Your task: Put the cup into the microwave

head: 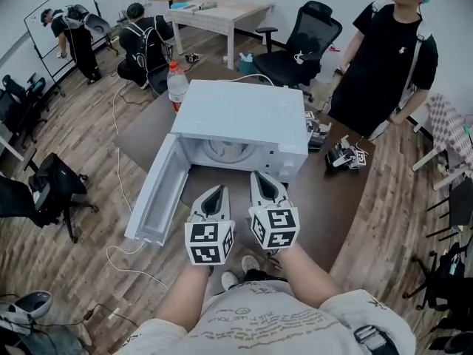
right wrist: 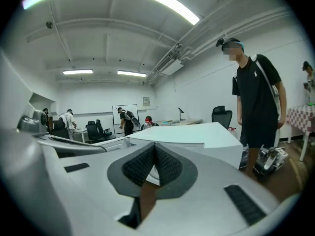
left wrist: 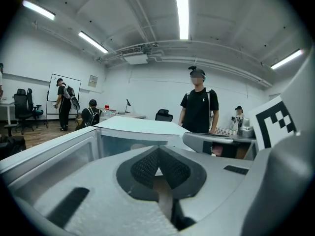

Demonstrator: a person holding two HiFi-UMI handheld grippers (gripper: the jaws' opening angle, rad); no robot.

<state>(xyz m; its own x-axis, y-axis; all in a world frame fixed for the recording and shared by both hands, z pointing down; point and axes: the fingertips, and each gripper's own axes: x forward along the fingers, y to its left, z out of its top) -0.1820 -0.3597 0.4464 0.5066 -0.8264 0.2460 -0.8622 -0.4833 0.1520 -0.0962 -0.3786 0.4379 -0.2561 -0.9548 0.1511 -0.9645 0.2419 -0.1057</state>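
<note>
Only the head view looks down into the white microwave [head: 240, 117], whose door [head: 151, 198] hangs open to the left. A pale round form shows in its cavity, and whether that is the cup I cannot tell. Both gripper views look level across the microwave's top to the ceiling, the left one catching four light strips [left wrist: 181, 9]. The left gripper [head: 215, 192] and right gripper [head: 264, 177] hover side by side before the opening, each with jaws pressed together on nothing. One dark brown worktop [head: 332, 198] carries the microwave, one red-capped bottle [head: 177, 83] and a small device [head: 344, 156]. Around it lie a wood floor [head: 74, 146], a whiteboard [head: 63, 13] and a black office chair [head: 303, 46]. A person in black [head: 384, 58] stands near the worktop's right side.
</note>
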